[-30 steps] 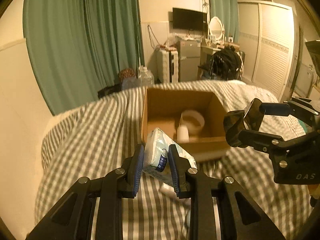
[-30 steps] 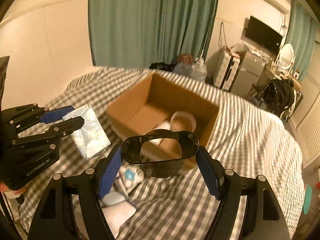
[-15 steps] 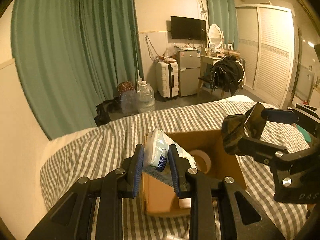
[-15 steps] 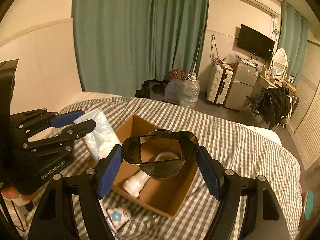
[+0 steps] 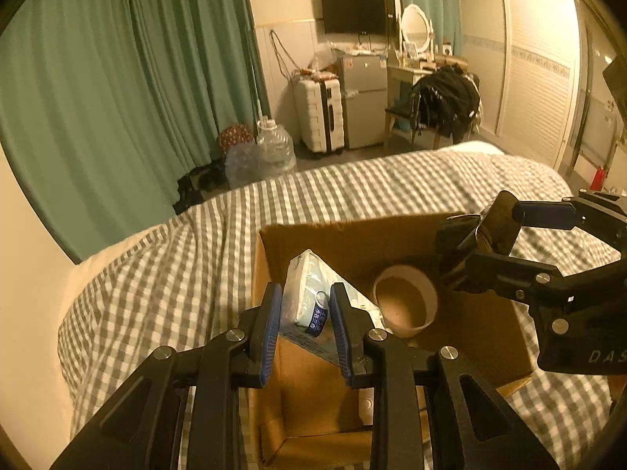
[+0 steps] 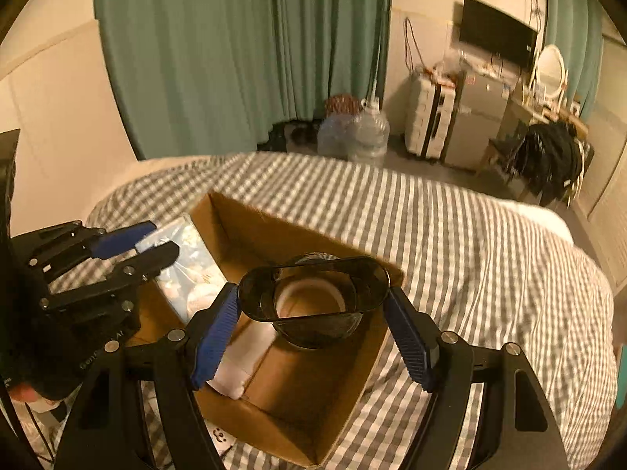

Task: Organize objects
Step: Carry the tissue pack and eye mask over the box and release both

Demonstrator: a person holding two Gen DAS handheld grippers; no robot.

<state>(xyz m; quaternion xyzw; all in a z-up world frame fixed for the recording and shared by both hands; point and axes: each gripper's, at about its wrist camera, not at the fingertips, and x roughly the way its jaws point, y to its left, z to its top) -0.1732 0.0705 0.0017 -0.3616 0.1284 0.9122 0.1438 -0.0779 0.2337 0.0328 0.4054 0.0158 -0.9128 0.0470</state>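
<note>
Cardboard box [image 5: 392,243] stands open on the checked bed cover [image 5: 164,274], and both grippers hang over it. The left gripper [image 5: 305,307] is closed on a soft plastic pack [image 5: 309,293] with pale print, held at the left end of the box. The right gripper [image 6: 311,305] clamps a dark, see-through oval container [image 6: 313,286] by its rim, over the middle of the box. The left view shows a round cup [image 5: 403,301] lying on its side on the box floor, mouth toward the camera. The right view shows instead a white, soft-looking thing [image 6: 241,364] near the front wall, maybe a cloth or pouch; it is blurred.
</note>
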